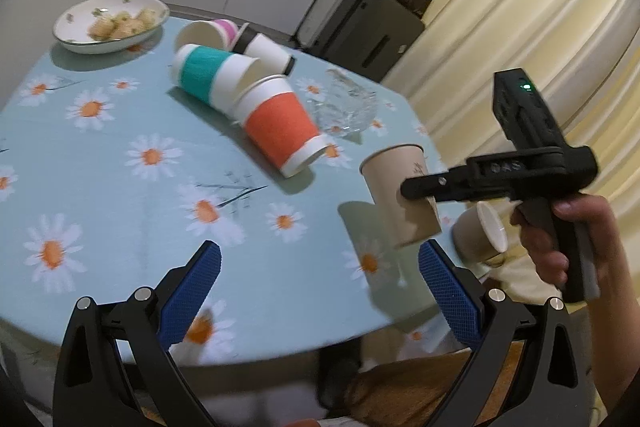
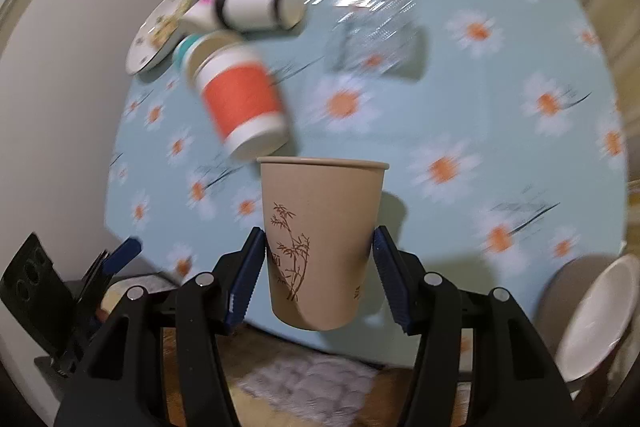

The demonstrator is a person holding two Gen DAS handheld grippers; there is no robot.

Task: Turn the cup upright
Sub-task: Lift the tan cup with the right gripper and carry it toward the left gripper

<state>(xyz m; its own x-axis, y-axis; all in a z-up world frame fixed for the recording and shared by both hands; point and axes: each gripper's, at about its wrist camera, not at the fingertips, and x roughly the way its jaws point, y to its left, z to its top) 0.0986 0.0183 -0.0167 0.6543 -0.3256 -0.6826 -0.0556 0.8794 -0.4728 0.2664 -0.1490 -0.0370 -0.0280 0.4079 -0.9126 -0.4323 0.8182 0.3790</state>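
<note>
My right gripper (image 2: 320, 271) is shut on a tan paper cup (image 2: 320, 239) with a brown bamboo print. The cup is mouth up, nearly upright, and held in the air above the near edge of the daisy-print table (image 2: 440, 107). The same cup (image 1: 394, 187) shows in the left wrist view, tilted a little, with the right gripper (image 1: 420, 193) clamped on it from the right. My left gripper (image 1: 320, 267) is open and empty, low over the table's near edge, to the left of the cup.
Several cups lie on their sides: an orange-banded one (image 1: 280, 127), a teal-banded one (image 1: 204, 73), a pink one (image 1: 208, 33) and a black-rimmed white one (image 1: 266, 51). A glass dish (image 1: 348, 103), a plate of food (image 1: 110, 23) and another tan cup (image 1: 480, 231) are nearby.
</note>
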